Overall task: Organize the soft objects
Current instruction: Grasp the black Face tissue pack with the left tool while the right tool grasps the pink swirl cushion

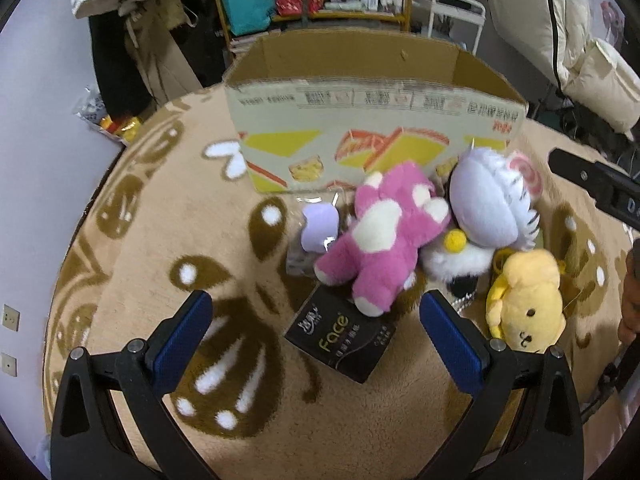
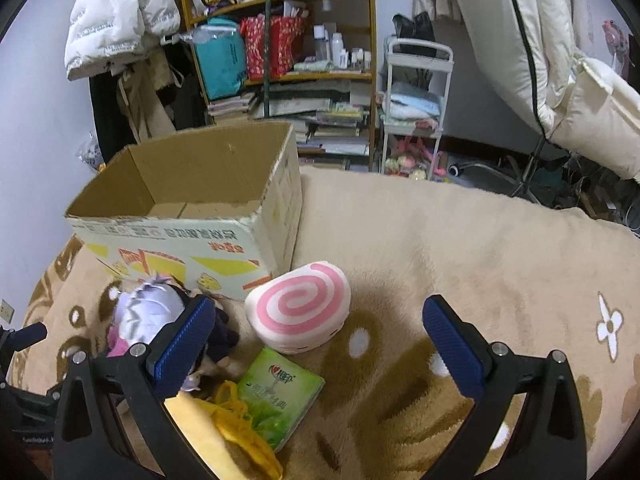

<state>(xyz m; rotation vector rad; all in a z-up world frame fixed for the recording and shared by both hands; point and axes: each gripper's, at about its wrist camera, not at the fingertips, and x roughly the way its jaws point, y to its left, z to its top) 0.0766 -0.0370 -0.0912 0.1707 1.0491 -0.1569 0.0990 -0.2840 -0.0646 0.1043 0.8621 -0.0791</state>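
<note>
An open cardboard box (image 1: 360,116) stands on a beige patterned blanket (image 1: 160,240); it also shows in the right wrist view (image 2: 192,240). In front of it lie a pink plush (image 1: 384,236), a lilac-haired doll (image 1: 488,204), a yellow plush (image 1: 528,304), a small purple soft item (image 1: 320,226) and a black tissue pack (image 1: 344,340). My left gripper (image 1: 316,332) is open above the tissue pack. My right gripper (image 2: 316,340) is open, just in front of a pink-swirl cushion (image 2: 300,304); a green tissue pack (image 2: 276,396) lies below it.
Shelves with bags and bottles (image 2: 300,48), a white trolley (image 2: 416,120) and hanging coats (image 2: 116,16) stand behind the bed. The other gripper's black body (image 1: 596,188) shows at the right edge of the left wrist view.
</note>
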